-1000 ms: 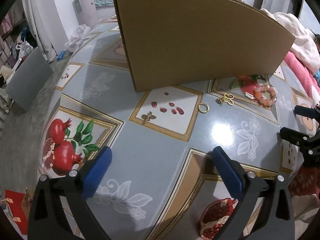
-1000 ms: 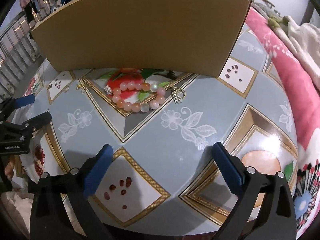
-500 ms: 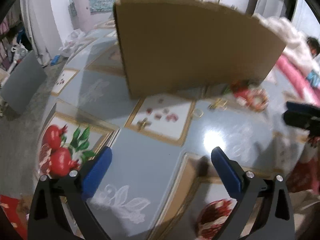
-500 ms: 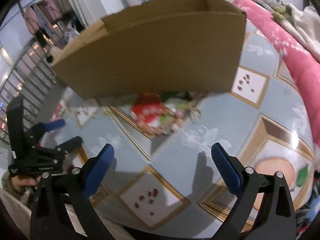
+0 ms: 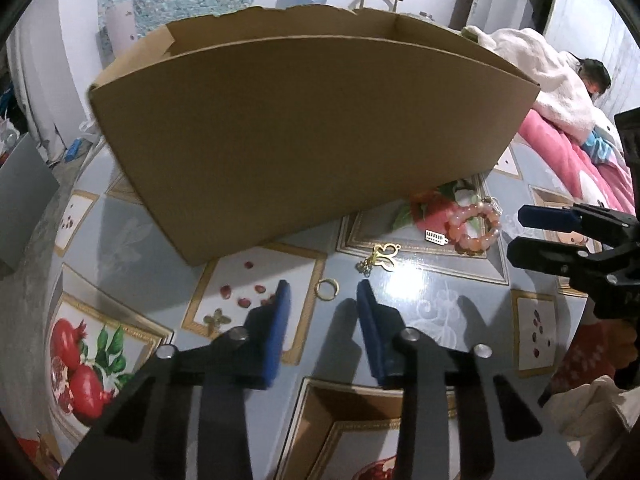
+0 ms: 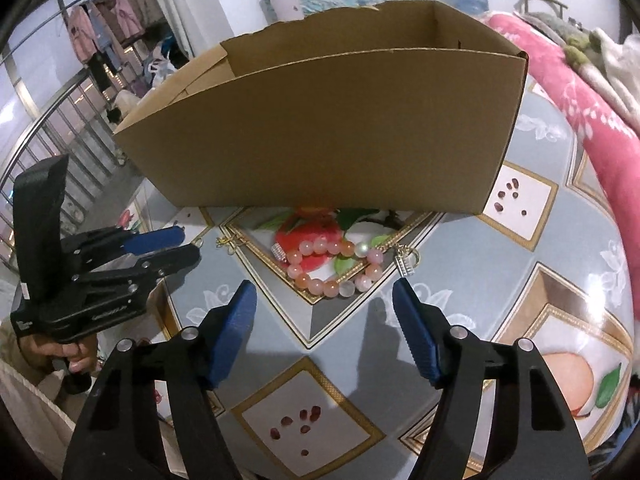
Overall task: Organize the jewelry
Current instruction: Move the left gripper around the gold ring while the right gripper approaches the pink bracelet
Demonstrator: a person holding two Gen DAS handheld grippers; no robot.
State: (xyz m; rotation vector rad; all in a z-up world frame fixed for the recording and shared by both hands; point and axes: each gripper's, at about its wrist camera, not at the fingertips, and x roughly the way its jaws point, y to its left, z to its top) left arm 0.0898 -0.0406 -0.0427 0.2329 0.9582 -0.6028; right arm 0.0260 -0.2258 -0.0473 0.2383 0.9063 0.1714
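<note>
Two black handheld grippers with blue pads are in view, both with jaws closing and nothing yet pressed between the pads. The left gripper [image 5: 322, 294] is narrowed around a small gold ring [image 5: 327, 289] lying flat on the glossy patterned tablecloth [image 5: 440, 304]; the ring is seen between the pad tips, apparently untouched. The right gripper [image 6: 322, 300] stands wider, its pads set just short of a pink and orange beaded bracelet [image 6: 334, 266].

For a sound pick of the ring, the pad tips are judged to need lowering onto the cloth either side of the band before closure is finished, since so thin a piece may slip under the pads. The bracelet is best taken across one side of its loop rather than across its full width.

Beyond the ring, a gold butterfly-shaped charm [image 5: 380, 258] and a small silver rectangular charm [image 5: 435, 236] lie apart on the cloth. A further silver charm [image 6: 404, 264] lies just beside the bracelet. Farthest stands the open brown cardboard box [image 5: 304, 128], the likely destination.

The box floor is hidden by its near wall. Whether the ring touches either pad cannot be told.
</note>
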